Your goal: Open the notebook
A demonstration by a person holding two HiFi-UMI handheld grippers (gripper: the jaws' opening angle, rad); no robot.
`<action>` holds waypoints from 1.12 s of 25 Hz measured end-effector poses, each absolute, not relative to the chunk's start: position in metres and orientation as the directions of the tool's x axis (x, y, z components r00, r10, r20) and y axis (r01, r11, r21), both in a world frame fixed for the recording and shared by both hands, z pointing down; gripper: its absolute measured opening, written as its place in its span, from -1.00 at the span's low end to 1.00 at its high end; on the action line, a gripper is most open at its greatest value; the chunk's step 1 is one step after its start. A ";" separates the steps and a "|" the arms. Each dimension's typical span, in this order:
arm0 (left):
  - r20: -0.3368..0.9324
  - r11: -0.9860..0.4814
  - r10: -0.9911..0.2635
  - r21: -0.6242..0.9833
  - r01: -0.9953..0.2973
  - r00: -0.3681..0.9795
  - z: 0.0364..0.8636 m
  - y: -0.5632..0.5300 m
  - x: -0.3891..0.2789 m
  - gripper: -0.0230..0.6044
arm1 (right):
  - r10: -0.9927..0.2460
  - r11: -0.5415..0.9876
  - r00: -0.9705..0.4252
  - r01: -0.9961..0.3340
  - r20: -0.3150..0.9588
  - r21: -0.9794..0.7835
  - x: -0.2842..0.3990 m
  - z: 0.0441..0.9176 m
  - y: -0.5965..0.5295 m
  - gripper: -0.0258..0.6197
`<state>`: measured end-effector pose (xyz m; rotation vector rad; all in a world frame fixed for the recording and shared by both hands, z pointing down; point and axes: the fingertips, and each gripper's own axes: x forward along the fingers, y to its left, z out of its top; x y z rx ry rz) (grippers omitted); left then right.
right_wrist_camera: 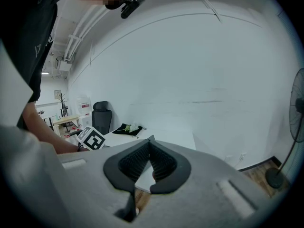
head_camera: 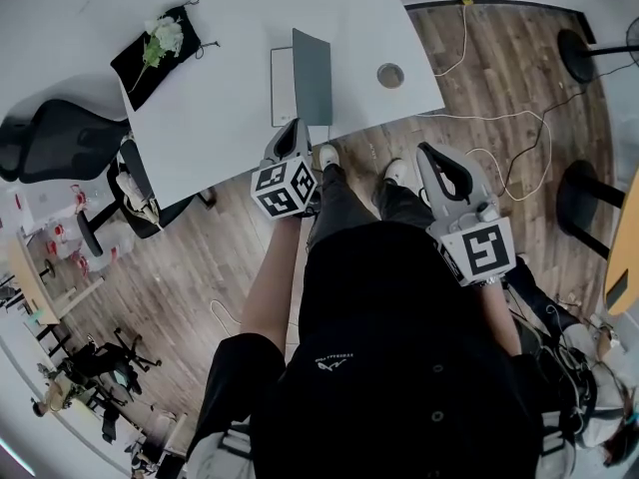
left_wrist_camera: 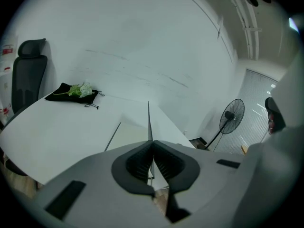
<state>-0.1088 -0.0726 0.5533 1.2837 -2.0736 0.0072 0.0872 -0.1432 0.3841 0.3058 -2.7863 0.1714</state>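
Since the notebook (head_camera: 283, 86) has its dark cover (head_camera: 312, 73) standing roughly upright off the white page, I'd call this mid-open: lift done, lay-flat not done.

- Notebook: at the near edge of the tabletop (head_camera: 230, 98), about midway along.
- left gripper (left_wrist_camera: 153, 142): jaws closed. The cover's thin edge runs straight into the seam between them, so it reads as pinched on the cover's near edge.
- right gripper (right_wrist_camera: 149, 144): jaws together with nothing between them, held off the table over the floor beside the person's legs.
- Next move, my read: swing the cover on over towards the right edge until it lies flat, then release. The right gripper may need to pin the page block if it slides.

Counts:
- 1 notebook
- 2 grippers
- 1 black pouch (head_camera: 140, 68) near the far left corner, with 1 flower sprig (head_camera: 165, 36) on it
- 1 round port (head_camera: 390, 75) near the near right corner
- 2 office chairs (head_camera: 50, 138) (head_camera: 130, 183) off the left edge
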 end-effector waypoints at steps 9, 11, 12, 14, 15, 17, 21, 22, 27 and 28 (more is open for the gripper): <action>0.530 0.475 -0.812 0.355 -0.805 -0.245 0.544 -0.091 -0.082 -0.89 | -0.193 0.969 -0.921 -0.233 0.338 -0.083 0.106 0.386 -0.157 -0.91; 0.527 0.469 -0.815 0.353 -0.810 -0.242 0.543 -0.095 -0.077 -0.89 | -0.197 0.968 -0.920 -0.238 0.339 -0.083 0.110 0.386 -0.160 -0.91; 0.525 0.467 -0.816 0.353 -0.811 -0.241 0.543 -0.097 -0.075 -0.89 | -0.199 0.967 -0.919 -0.241 0.340 -0.083 0.112 0.387 -0.161 -0.91; 0.524 0.461 -0.819 0.355 -0.813 -0.236 0.544 -0.100 -0.070 -0.89 | -0.203 0.966 -0.917 -0.246 0.343 -0.085 0.116 0.389 -0.164 -0.91; 0.522 0.456 -0.821 0.357 -0.816 -0.230 0.544 -0.102 -0.067 -0.89 | -0.205 0.965 -0.916 -0.248 0.344 -0.084 0.119 0.390 -0.166 -0.91; 0.521 0.442 -0.826 0.360 -0.822 -0.216 0.544 -0.107 -0.061 -0.89 | -0.209 0.964 -0.915 -0.252 0.346 -0.084 0.123 0.391 -0.167 -0.91; 0.521 0.409 -0.835 0.367 -0.836 -0.180 0.546 -0.117 -0.047 -0.89 | -0.224 0.960 -0.910 -0.268 0.350 -0.083 0.129 0.392 -0.172 -0.91; 0.521 0.400 -0.837 0.371 -0.838 -0.169 0.547 -0.120 -0.044 -0.89 | -0.229 0.958 -0.908 -0.274 0.352 -0.083 0.130 0.393 -0.174 -0.91; 0.528 0.357 -0.841 0.384 -0.851 -0.114 0.555 -0.129 -0.030 -0.89 | -0.256 0.949 -0.898 -0.303 0.358 -0.081 0.135 0.396 -0.177 -0.91; 0.531 0.349 -0.841 0.385 -0.854 -0.105 0.556 -0.131 -0.028 -0.89 | -0.262 0.947 -0.896 -0.310 0.358 -0.082 0.136 0.396 -0.178 -0.91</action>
